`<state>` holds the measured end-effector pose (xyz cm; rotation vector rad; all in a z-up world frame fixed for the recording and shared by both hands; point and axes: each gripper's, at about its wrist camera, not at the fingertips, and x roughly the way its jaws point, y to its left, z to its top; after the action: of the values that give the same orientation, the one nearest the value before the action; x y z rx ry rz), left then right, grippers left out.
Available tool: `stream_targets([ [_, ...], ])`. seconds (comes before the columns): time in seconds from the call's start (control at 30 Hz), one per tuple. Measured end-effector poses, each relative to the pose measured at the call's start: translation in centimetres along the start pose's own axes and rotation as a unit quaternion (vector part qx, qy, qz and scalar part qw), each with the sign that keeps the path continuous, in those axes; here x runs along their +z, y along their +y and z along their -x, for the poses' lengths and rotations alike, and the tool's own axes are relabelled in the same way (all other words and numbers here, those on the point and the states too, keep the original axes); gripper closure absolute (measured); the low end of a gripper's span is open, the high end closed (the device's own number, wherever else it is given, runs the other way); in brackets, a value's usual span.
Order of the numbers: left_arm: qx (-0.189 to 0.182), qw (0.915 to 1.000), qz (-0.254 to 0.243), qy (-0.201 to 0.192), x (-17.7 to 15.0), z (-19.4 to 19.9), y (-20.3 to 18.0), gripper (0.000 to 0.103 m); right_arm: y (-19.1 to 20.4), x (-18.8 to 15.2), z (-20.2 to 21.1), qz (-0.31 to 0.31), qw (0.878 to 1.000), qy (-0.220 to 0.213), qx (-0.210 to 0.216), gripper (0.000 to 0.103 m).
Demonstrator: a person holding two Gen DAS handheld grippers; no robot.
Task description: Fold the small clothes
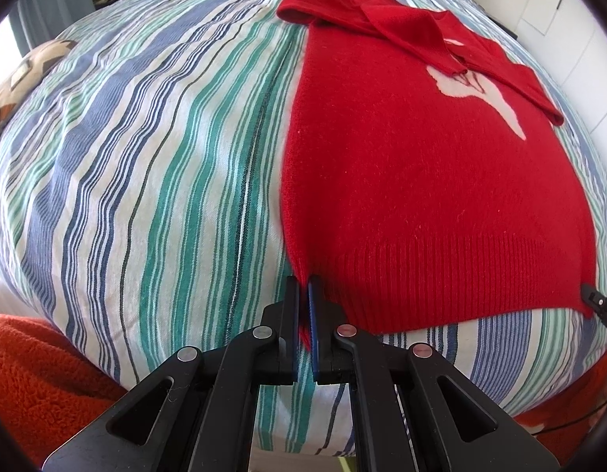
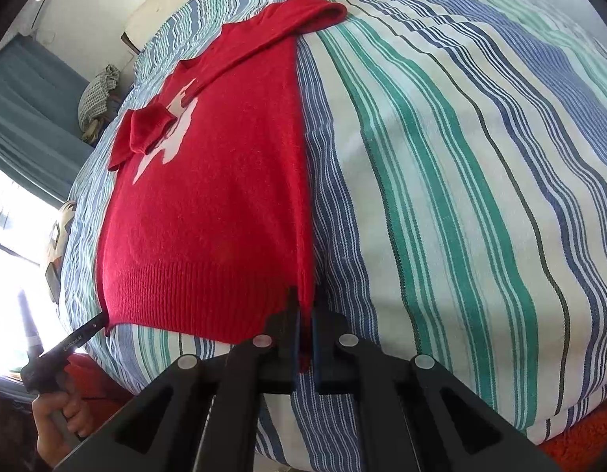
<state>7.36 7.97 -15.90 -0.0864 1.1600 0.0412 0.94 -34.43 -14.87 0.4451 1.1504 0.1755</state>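
Red sweater (image 1: 421,181) lies flat on the bed, on a striped duvet (image 1: 154,165), hem toward the cameras, both sleeves folded across the chest over a white motif (image 1: 472,90). In the left wrist view the sweater fills the 12 to 3 o'clock area; in the right wrist view it sits at 10 to 12 o'clock. Around it: patterned cushion (image 1: 32,67) at 9 o'clock on the bed edge, orange fleece blanket (image 1: 39,373) at 7 o'clock below the duvet, white cabinet (image 1: 559,8) at 2 o'clock. Nothing lies on the sweater body. Left tool (image 1: 303,295) pressed together, pinching the hem's left corner. Right tool (image 2: 305,306) likewise pinching the hem's right corner, red knit between its pads.
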Motion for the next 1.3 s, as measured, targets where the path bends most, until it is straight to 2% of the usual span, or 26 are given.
stream_targets([
  [1.0, 0.019, 0.9994, -0.025, -0.015, -0.45, 0.40, -0.75, 0.099, -0.09, 0.02, 0.20, -0.002, 1.000, -0.006, 0.008, 0.100],
  [1.3, 0.018, 0.9993, -0.027, -0.021, -0.59, 0.67, -0.80, 0.098, 0.51, -0.55, 0.85, 0.006, 1.000, -0.003, 0.002, 0.094],
])
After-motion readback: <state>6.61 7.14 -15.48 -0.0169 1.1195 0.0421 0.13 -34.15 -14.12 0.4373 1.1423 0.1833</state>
